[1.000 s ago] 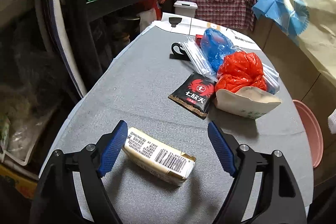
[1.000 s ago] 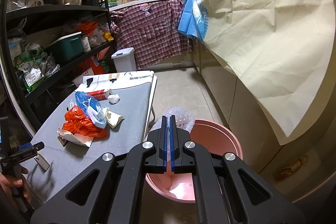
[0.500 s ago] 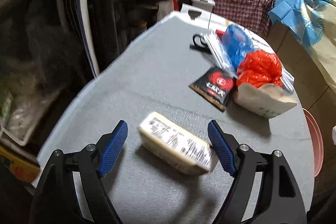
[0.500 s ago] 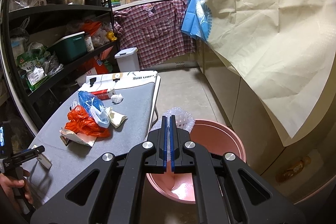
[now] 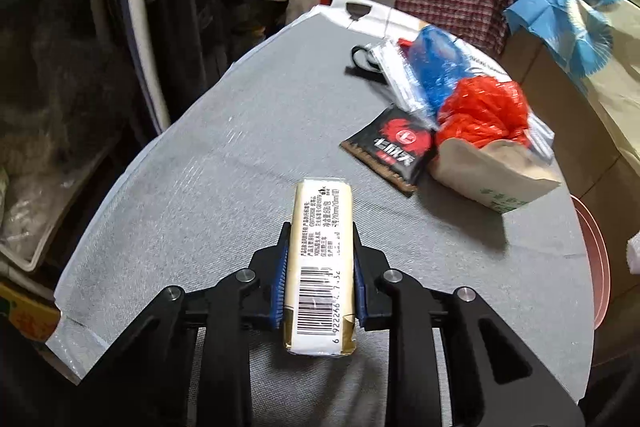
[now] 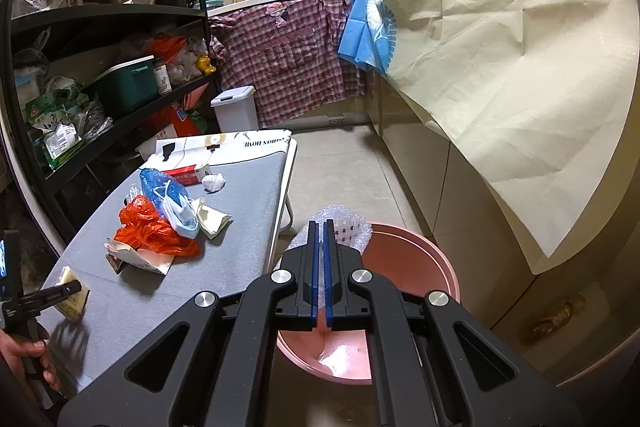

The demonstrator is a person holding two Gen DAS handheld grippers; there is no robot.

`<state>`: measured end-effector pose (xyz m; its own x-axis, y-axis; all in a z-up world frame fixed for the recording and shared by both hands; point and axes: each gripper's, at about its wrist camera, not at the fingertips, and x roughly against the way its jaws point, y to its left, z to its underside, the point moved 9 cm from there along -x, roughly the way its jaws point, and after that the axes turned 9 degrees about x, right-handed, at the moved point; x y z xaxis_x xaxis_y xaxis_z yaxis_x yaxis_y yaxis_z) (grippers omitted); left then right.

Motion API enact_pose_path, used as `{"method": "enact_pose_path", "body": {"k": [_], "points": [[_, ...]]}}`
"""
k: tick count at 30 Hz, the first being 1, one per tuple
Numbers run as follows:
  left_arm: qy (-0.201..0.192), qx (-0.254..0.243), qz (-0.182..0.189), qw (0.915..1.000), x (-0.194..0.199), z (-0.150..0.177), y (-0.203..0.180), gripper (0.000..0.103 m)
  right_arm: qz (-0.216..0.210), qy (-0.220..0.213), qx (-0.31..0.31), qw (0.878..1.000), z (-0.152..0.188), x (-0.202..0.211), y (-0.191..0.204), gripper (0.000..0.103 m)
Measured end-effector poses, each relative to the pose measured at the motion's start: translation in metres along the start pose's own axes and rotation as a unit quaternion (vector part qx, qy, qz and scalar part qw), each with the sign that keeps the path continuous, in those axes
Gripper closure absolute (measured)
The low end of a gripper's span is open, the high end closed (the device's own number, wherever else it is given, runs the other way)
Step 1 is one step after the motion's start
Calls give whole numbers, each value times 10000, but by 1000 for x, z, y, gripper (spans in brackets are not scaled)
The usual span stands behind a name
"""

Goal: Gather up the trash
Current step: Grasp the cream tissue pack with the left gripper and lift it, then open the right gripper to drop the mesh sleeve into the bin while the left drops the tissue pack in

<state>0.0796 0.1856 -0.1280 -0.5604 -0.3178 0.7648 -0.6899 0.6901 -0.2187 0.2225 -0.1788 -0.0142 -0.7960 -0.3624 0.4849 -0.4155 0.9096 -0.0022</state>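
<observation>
My left gripper (image 5: 319, 239) is shut on a cream tissue pack (image 5: 322, 251) with a barcode label and holds it just above the grey board (image 5: 224, 163); the pack also shows in the right wrist view (image 6: 74, 299). Beyond it lie a black sachet (image 5: 390, 147), a paper bag (image 5: 496, 173), a red plastic bag (image 5: 482, 111) and a blue plastic bag (image 5: 434, 67). My right gripper (image 6: 319, 227) is shut and empty above a pink basin (image 6: 408, 267) on the floor, which holds bubble wrap (image 6: 344, 227).
A black shelf unit (image 6: 100, 19) full of goods stands left of the board. A white bin (image 6: 236, 107) and a plaid cloth (image 6: 288, 59) are at the far end. A cream cloth (image 6: 500, 59) hangs over cabinets on the right. Tiled floor (image 6: 340, 167) lies between.
My left gripper has closed on the tissue pack, which turned from crosswise to lengthwise between the fingers, and has lifted it. The right gripper has stayed shut over the basin.
</observation>
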Motion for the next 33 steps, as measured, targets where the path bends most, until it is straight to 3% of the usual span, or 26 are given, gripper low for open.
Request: {"method": "enact_pose_path", "body": {"k": [9, 15, 21, 27, 33], "points": [[-479, -613, 394, 9962, 37, -5, -40, 78, 163, -79, 21, 9998, -2, 9, -7, 101], [-654, -1060, 913, 9880, 74, -1, -85, 78, 362, -106, -47, 9993, -6, 16, -22, 101], [-605, -1666, 1764, 9682, 103, 11, -151, 78, 482, -33, -72, 9988, -11, 10, -39, 101], [-348, -2081, 2492, 9452, 103, 25, -222, 78, 476, 45, -34, 9988, -14, -6, -51, 101], [-20, -2212, 2781, 9347, 74, 34, -274, 78, 436, 235, -257, 9984, -3, -22, -63, 101]]}}
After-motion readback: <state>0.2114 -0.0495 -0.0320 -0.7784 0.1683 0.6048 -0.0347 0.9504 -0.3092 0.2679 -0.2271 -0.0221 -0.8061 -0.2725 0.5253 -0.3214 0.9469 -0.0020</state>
